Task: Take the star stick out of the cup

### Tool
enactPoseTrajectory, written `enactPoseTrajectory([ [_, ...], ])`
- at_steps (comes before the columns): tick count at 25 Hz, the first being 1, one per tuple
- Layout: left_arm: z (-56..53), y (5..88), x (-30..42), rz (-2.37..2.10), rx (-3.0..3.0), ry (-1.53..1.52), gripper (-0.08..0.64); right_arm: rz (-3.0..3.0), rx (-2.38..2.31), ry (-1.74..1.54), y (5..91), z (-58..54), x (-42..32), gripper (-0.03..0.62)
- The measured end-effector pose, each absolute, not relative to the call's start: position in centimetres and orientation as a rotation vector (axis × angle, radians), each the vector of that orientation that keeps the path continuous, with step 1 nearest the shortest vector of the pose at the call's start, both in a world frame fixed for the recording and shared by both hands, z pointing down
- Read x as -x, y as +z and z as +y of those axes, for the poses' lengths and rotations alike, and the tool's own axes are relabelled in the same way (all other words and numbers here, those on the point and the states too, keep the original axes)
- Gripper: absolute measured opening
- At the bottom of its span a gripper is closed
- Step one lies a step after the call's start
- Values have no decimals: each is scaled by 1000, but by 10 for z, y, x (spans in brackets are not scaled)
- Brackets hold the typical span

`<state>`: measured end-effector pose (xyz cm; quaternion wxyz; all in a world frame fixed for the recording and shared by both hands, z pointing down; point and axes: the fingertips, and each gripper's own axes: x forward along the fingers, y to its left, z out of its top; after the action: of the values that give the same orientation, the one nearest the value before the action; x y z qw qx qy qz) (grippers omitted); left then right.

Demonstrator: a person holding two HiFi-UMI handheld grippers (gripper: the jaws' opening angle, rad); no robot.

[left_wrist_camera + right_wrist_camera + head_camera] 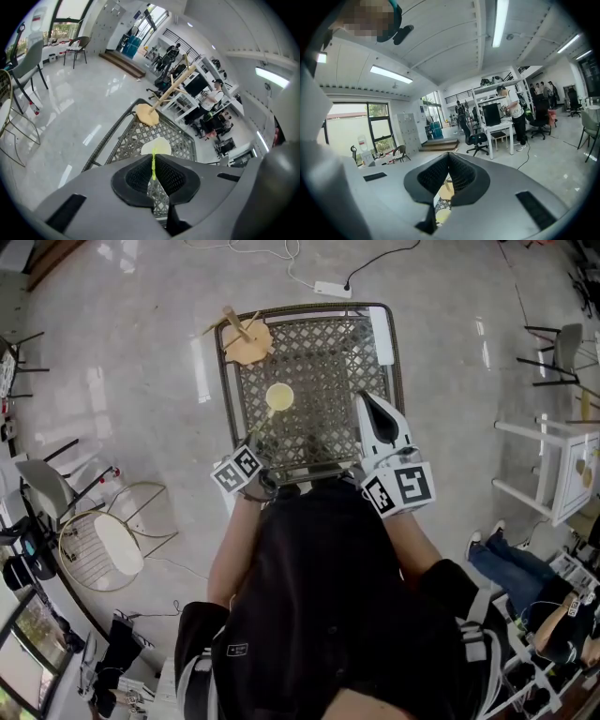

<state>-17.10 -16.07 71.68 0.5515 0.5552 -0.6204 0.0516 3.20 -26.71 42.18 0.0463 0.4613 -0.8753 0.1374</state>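
Left gripper (153,158) is clamped on the thin yellow-green star stick (153,169) poking up out of the pale yellow round cup (159,146), so grab's done, next probably wants a straight lift clear.

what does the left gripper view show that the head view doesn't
Only the left gripper view: the left gripper shut on a thin yellow-green stick, and people at desks in the office behind.
Only the head view: the right gripper over the table's right side, the person's black top, and a power strip on the floor.
Both: the metal lattice table, the pale yellow cup on it, and the wooden stand at its far left corner.
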Motion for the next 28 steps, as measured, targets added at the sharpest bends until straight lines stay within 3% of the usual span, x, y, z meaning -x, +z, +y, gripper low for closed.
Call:
enactPoseTrajectory([
  [11, -139, 677, 181, -1497, -1459, 67, 29, -2674, -1484, 403, 411, -218, -26, 9],
  [28, -70, 499, 208, -1833, -1968, 33, 28, -2648, -1559, 430, 406, -107, -9, 9],
])
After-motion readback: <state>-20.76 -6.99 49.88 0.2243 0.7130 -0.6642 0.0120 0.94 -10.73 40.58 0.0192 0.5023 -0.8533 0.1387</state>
